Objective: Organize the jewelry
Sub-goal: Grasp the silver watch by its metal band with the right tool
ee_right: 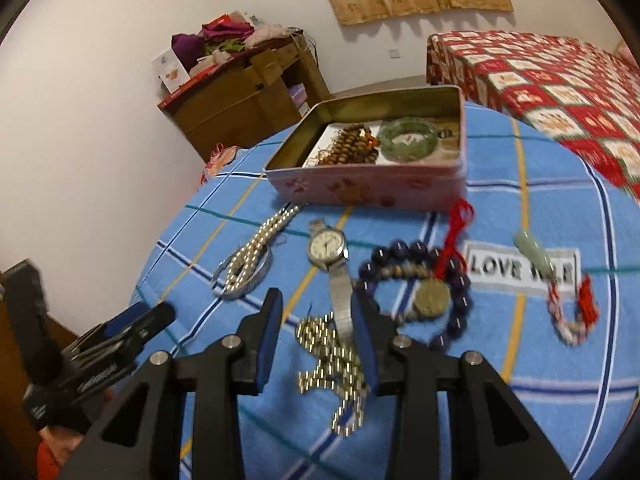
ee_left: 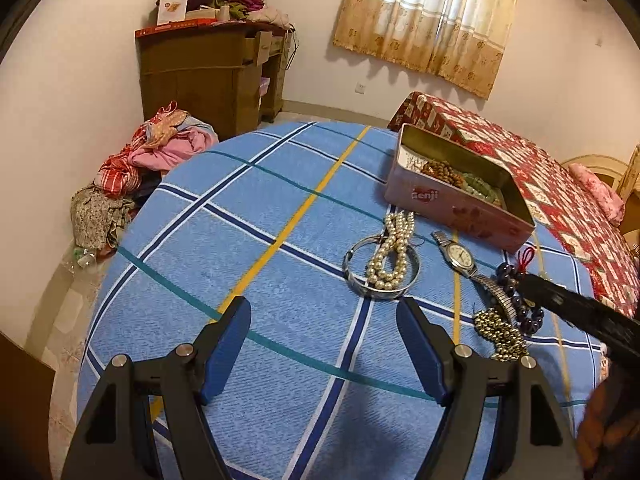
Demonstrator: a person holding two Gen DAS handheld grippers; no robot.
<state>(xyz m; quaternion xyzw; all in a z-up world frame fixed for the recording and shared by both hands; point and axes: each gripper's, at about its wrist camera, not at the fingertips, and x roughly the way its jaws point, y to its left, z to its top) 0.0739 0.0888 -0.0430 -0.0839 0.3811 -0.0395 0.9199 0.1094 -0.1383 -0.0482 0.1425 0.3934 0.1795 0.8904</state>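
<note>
A: We've got the left gripper [ee_left: 324, 308] hanging over the blue blanket [ee_left: 248, 240], jaws spread wide, nothing between them. Just ahead of its tips lies the bangle [ee_left: 352, 276] with the pearls [ee_left: 394, 254] draped across it.

B: And further ahead, off to the right, the pink tin [ee_left: 456, 208] sits open. We can see brown beads [ee_right: 352, 144] and a green bangle [ee_right: 408, 136] already lying inside it.

A: Over to our right gripper [ee_right: 316, 308]. Its jaws are partly spread, not pressing on anything. The gold chain [ee_right: 328, 364] lies in a heap between the fingers, and the watch [ee_right: 328, 244] strap runs down into that gap too.

B: The watch face is straight ahead of those tips, short of the tin. Just right of the right finger we have the dark bead bracelet [ee_right: 460, 304], a round gold piece [ee_right: 432, 296] resting inside its ring.

A: Further right, a red cord with a pale green pendant [ee_right: 532, 248] lies on the blanket's lettering, well apart from the gripper.

B: From the right camera, the left gripper shows low on our left, a hand [ee_right: 56, 448] beneath it.
</note>
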